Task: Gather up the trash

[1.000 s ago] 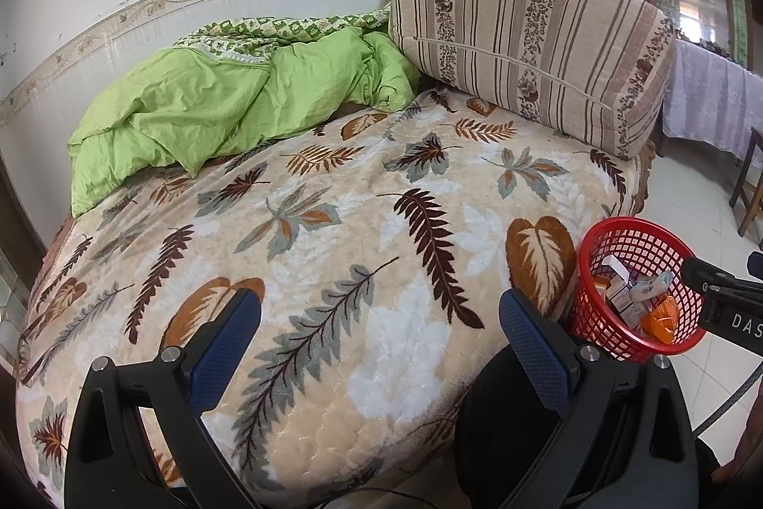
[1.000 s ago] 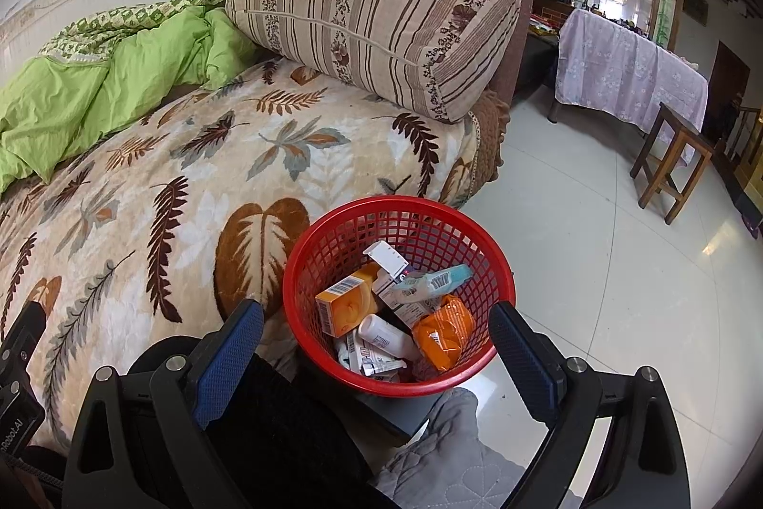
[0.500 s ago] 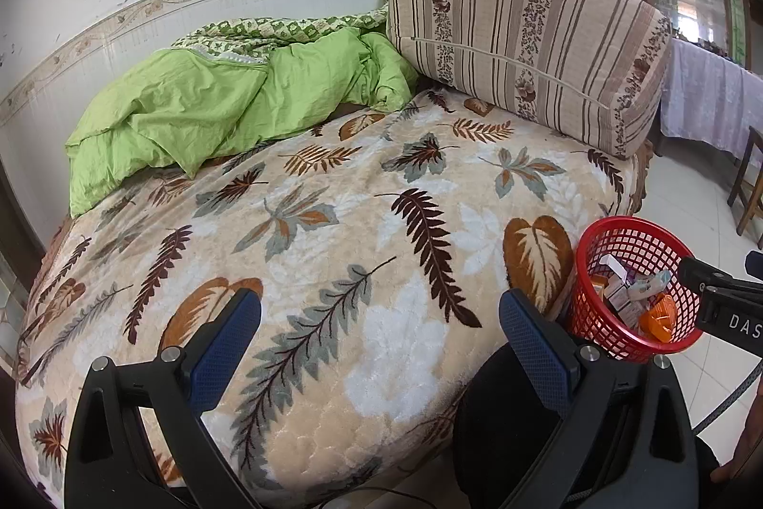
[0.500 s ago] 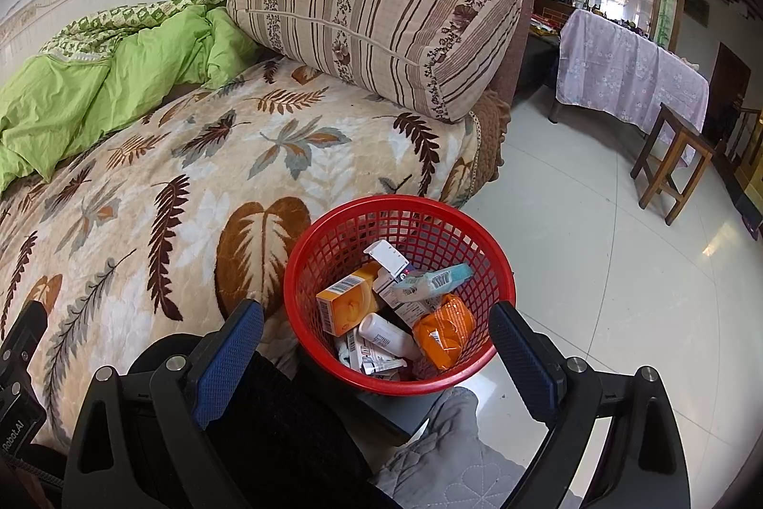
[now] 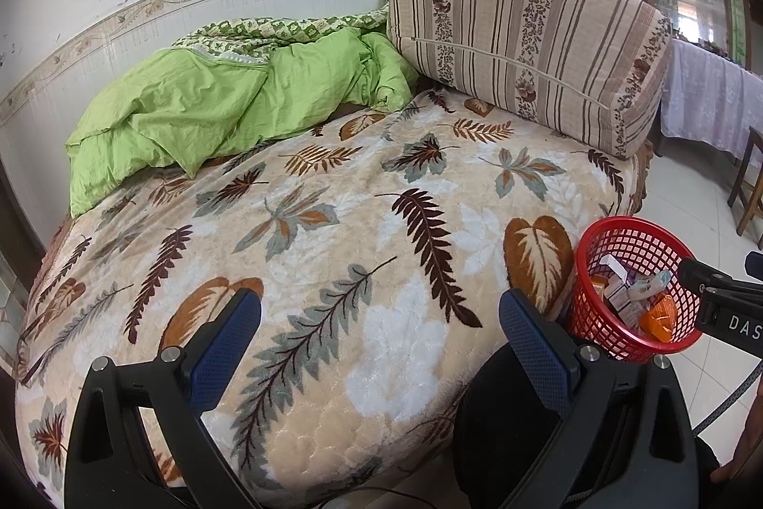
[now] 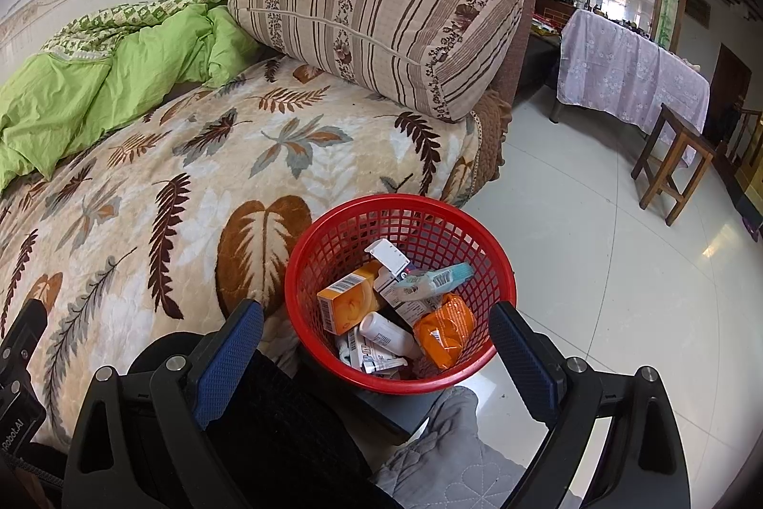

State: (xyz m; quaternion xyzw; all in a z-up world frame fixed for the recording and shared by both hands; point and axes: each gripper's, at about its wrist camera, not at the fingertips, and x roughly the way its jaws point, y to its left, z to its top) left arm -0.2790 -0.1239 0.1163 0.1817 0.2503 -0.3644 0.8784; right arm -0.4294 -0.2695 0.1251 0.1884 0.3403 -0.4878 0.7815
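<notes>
A red mesh basket (image 6: 496, 270) stands beside the bed, below my right gripper (image 6: 376, 347), and shows at the right of the left wrist view as the red basket (image 5: 615, 237). Inside lie an orange box (image 6: 345, 301), a white bottle (image 6: 386, 332), an orange packet (image 6: 446, 330), a pale blue tube (image 6: 436, 280) and several small cartons. My right gripper is open and holds nothing. My left gripper (image 5: 379, 339) is open over the leaf-patterned blanket (image 5: 334, 223), also holding nothing.
A green quilt (image 5: 214, 108) is bunched at the back of the bed and a striped bolster (image 5: 529, 51) lies at its head. A cloth-covered table (image 6: 629, 65) and a wooden stool (image 6: 672, 161) stand on the tiled floor (image 6: 620, 261). A dark trouser leg (image 6: 286, 437) sits under my right gripper.
</notes>
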